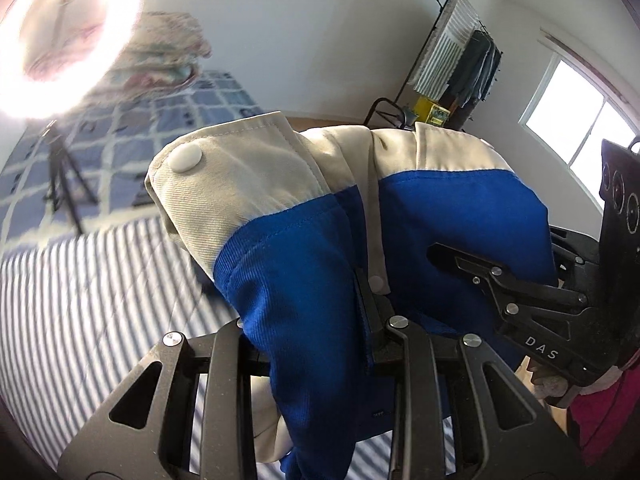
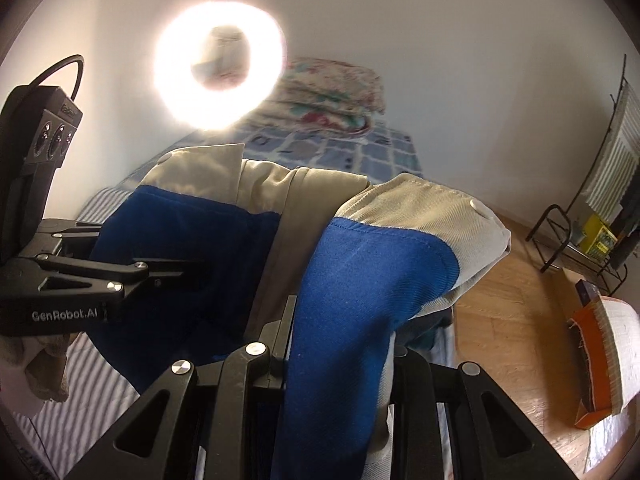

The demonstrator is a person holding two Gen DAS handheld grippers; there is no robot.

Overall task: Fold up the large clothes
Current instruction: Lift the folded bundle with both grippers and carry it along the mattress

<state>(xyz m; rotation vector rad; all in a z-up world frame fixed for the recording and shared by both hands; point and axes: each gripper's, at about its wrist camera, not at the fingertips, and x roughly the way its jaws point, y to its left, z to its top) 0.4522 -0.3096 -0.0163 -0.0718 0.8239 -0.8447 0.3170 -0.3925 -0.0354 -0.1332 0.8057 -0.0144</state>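
Soft, floppy jacket [image 1: 304,248] pinched in left gripper [image 1: 320,344] and right gripper [image 2: 332,364] (thick twill, probably weighty); best held by hems.

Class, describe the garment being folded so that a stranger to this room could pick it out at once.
Start at the striped bed sheet. Held above it, between two black grippers, is the jacket. Unlike the flowery bedding behind, it is royal blue with beige cuffs and pale snap buttons.

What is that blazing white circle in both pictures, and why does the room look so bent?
Left wrist view: the ring light on its tripod is blown out to pure glare, and the checked bedcover nearby is smeared. Right wrist view: the same lamp flares, leaving the blue and beige garment partly in shadow. Fisheye lenses bend both.
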